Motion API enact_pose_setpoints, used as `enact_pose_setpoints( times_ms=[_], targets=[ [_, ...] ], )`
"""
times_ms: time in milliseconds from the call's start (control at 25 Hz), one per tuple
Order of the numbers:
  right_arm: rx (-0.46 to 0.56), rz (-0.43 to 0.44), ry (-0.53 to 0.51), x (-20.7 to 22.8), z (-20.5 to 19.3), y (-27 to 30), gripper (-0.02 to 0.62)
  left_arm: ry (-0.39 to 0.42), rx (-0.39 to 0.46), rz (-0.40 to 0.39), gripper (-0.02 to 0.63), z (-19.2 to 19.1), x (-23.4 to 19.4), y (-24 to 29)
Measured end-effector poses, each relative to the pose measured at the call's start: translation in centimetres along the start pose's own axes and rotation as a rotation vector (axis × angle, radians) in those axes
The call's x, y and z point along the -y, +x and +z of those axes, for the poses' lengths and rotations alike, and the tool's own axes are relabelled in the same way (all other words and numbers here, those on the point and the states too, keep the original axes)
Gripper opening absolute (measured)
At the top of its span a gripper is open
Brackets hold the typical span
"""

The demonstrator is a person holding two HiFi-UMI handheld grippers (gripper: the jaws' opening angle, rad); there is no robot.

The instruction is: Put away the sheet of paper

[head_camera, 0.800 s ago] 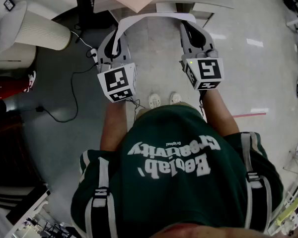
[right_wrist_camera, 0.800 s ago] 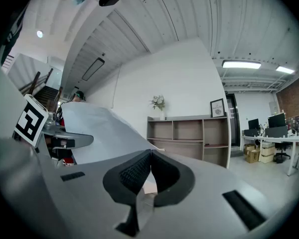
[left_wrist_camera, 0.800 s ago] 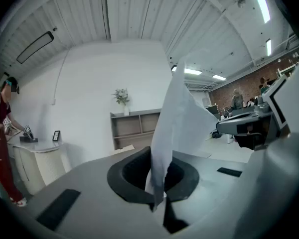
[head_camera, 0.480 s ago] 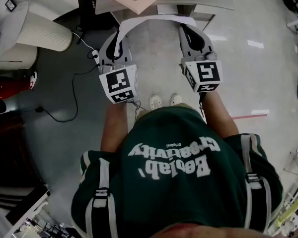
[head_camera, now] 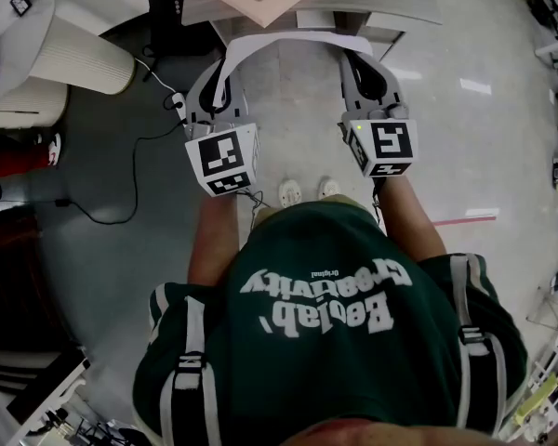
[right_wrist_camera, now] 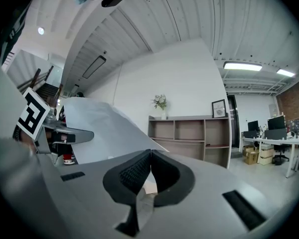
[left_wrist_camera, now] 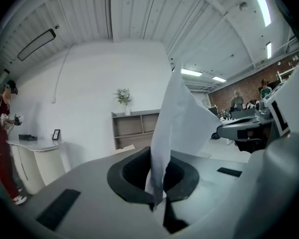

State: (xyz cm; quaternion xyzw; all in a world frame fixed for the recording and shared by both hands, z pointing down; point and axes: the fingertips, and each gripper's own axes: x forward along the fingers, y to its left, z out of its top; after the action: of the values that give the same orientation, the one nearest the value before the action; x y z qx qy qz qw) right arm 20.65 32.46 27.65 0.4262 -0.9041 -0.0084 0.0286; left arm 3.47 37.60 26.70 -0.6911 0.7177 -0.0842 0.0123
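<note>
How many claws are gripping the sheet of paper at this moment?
2. The left claw pinches the sheet of paper at its left end, and the right claw pinches its right end; none hidden.

The sheet of paper (head_camera: 293, 42) is white, the left gripper (head_camera: 221, 71) and right gripper (head_camera: 358, 63) grey with black-and-white square-patterned cubes, the shirt (head_camera: 335, 314) dark green, white-lettered.
</note>
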Motion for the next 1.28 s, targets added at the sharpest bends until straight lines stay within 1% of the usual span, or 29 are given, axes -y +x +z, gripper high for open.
enact_pose_setpoints(
  times_ms=[80,240,440,600,800,1000,1280],
  targets=[
    [0.006,-0.001,-0.003,-0.5,0.2,0.2,0.032,-0.001,0.003,-0.001,0.018,0.0,-0.7,-0.2],
    [0.033,0.029,0.014,-2.5,0.6,0.6,0.032,-0.004,0.004,0.005,0.018,-0.4,-2.7,-0.5],
    [0.037,0.001,-0.004,-4.1,0.5,0.7,0.032,-0.028,0.006,0.0,0.018,-1.2,-5.2,-1.4],
    [0.034,-0.014,-0.025,-4.8,0.5,1.1,0.032,-0.033,-0.008,0.014,0.018,-1.7,-6.9,-1.8],
    [0.036,0.014,-0.035,-5.1,0.6,2.5,0.034,-0.046,-0.013,0.024,0.018,-2.0,-7.7,-0.9],
    [0.019,0.039,-0.05,-3.5,-0.4,5.8,0.034,-0.047,-0.028,0.045,0.018,-2.4,-8.0,2.4],
    [0.021,0.059,-0.059,2.0,-0.4,13.5,0.034,-0.031,-0.053,0.09,0.018,-2.1,-9.0,10.5]
  ],
)
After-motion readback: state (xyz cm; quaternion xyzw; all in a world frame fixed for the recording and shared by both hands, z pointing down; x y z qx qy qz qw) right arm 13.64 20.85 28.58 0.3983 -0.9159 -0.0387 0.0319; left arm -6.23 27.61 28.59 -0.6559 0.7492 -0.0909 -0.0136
